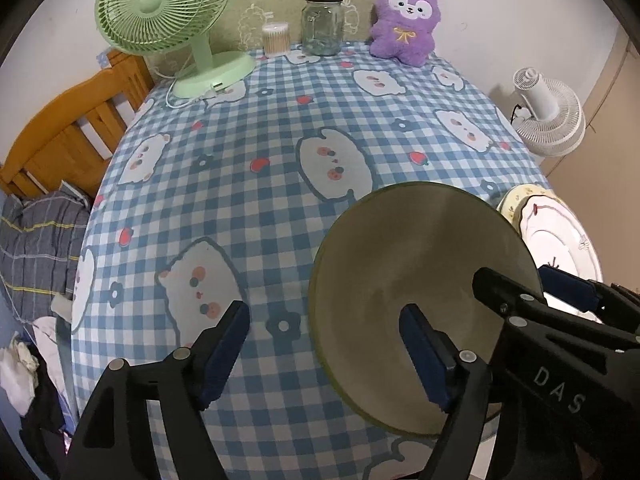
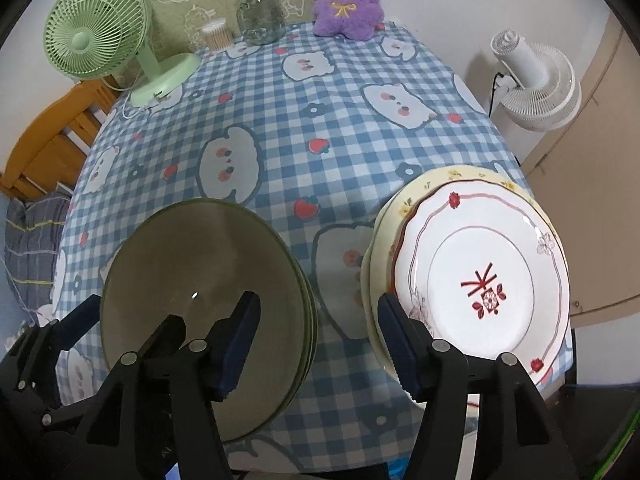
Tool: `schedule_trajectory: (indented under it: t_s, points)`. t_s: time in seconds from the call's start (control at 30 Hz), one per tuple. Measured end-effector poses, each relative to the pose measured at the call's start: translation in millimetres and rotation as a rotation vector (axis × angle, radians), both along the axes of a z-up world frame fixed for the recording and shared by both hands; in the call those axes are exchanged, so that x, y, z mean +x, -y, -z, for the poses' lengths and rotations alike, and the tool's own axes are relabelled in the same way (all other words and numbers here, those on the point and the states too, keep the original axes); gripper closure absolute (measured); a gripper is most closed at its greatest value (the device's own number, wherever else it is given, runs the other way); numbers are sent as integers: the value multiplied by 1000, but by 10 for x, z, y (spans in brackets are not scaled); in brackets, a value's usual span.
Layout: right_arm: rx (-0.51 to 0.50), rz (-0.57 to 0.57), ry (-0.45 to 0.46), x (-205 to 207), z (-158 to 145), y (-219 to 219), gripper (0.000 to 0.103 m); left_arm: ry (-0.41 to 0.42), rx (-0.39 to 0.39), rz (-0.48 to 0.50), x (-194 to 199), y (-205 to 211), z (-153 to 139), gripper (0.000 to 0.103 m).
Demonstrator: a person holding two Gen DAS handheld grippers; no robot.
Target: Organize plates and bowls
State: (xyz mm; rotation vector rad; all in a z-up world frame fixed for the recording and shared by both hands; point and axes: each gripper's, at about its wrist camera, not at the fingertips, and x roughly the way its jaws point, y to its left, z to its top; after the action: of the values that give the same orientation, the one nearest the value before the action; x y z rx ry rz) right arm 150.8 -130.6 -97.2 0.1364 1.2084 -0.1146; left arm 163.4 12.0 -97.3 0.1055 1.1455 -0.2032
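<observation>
Now both grippers hang released over sorted dishes on the checked tablecloth (image 2: 320, 120).
Olive bowls (image 2: 208, 300) sit nested near the front edge, lower ones showing only as rim lines; white plate w/ red motif (image 2: 484, 280) lies on a yellow-rimmed plate (image 2: 452, 176) just beside them, its near edge cut off by a finger. Left gripper (image 1: 324, 356) & right gripper (image 2: 318, 344): jaws apart, nothing pinched; no earlier view. Bowl depth hard to judge. Far end: green fan (image 2: 96, 28), glass jar (image 2: 258, 12), swab tub (image 2: 218, 34), purple plush (image 2: 348, 0). Off-table: white fan (image 2: 536, 80), wooden frame (image 1: 72, 132), bedding (image 1: 40, 252) partly cut off.
</observation>
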Motion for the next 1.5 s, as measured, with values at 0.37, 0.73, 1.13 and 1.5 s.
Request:
schedule_trajectory:
  t_s: [0.37, 0.73, 1.13, 1.5]
  points:
    - [24, -49, -34, 121, 171, -41, 38, -65, -17, -14, 83, 111, 203, 22]
    - [82, -81, -42, 237, 272, -17, 38, -85, -19, -46, 158, 160, 293, 22]
    - [114, -159, -80, 330, 315, -27, 39, -93, -8, -98, 156, 175, 306, 19]
    - [133, -211, -87, 357, 321, -157, 52, -120, -81, -125, 134, 156, 293, 40]
